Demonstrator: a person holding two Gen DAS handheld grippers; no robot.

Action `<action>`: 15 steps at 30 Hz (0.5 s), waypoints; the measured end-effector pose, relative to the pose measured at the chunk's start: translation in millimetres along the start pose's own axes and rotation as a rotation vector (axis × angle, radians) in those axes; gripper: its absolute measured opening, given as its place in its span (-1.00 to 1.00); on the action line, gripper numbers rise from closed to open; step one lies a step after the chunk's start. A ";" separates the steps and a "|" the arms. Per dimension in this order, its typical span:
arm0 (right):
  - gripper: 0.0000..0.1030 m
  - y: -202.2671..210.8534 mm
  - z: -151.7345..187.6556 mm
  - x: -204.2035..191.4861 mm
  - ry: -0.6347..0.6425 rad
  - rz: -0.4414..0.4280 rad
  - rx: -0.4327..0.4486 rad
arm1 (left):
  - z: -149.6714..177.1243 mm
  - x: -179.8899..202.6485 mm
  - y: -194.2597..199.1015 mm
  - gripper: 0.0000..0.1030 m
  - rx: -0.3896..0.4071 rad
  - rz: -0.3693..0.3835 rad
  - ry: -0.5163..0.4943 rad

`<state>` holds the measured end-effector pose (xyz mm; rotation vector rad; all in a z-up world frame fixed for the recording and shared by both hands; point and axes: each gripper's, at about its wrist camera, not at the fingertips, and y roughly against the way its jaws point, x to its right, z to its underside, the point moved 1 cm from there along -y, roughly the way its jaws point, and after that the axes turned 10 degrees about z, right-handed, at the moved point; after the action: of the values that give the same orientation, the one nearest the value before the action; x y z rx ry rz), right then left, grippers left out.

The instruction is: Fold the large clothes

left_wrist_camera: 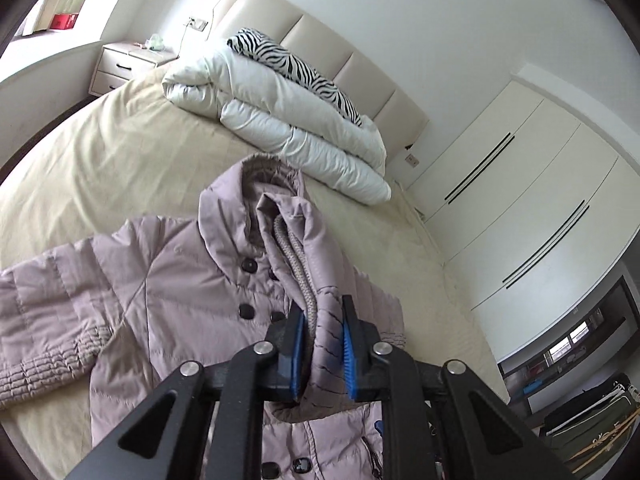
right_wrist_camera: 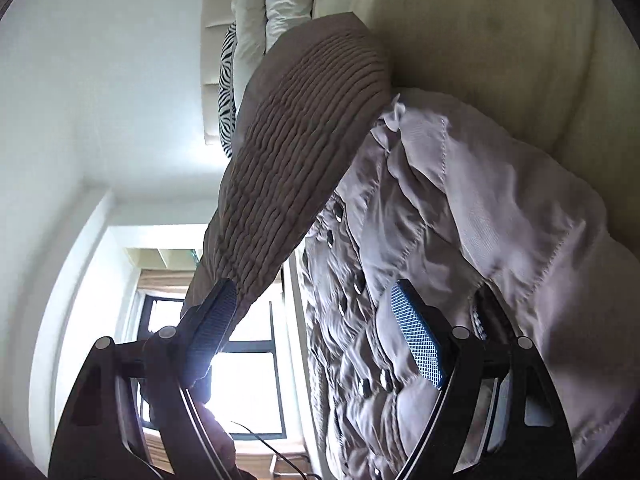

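Left gripper [left_wrist_camera: 325,322]: you are pinching a bunched fold of the coat between the blue fingers [left_wrist_camera: 297,354]; the fingers are nearly closed, with only the fabric between them.
Right gripper [right_wrist_camera: 316,330]: you are holding it with the fingers [right_wrist_camera: 418,340] spread wide; the ribbed cuff [right_wrist_camera: 296,168] is touching the tip of one finger, the coat body is lying against the other, and nothing is being clamped.
Puffer coat [left_wrist_camera: 168,280]: the mauve, dark-buttoned garment is lying front-up on the bed [left_wrist_camera: 100,152], its hood pointing toward the headboard [left_wrist_camera: 320,40], one sleeve lying flat to the side.
Duvet [left_wrist_camera: 280,116]: the white roll is lying folded near the headboard, with a zebra-print pillow [left_wrist_camera: 296,64] resting on top.
Nightstand [left_wrist_camera: 128,60]: it is standing beside the bed, both drawers shut; a small pale green item is sitting on top, too small to identify.
Wardrobe [left_wrist_camera: 520,184]: the white doors are shut, contents hidden.
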<state>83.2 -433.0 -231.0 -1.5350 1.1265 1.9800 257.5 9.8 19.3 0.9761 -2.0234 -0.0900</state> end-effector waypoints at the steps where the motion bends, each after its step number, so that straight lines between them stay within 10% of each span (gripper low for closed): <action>1: 0.55 -7.5 -7.4 -3.4 -0.020 -0.006 0.007 | -4.9 -1.4 4.3 -0.65 0.019 0.000 -0.001; 15: 0.54 -85.3 -97.6 -19.4 -0.134 0.027 0.167 | -10.8 -92.1 13.0 -0.65 0.086 -0.081 0.125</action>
<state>210.9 -455.2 -250.5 -1.2899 1.2277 1.9215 287.0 83.2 -30.7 1.0908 -1.8867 0.0141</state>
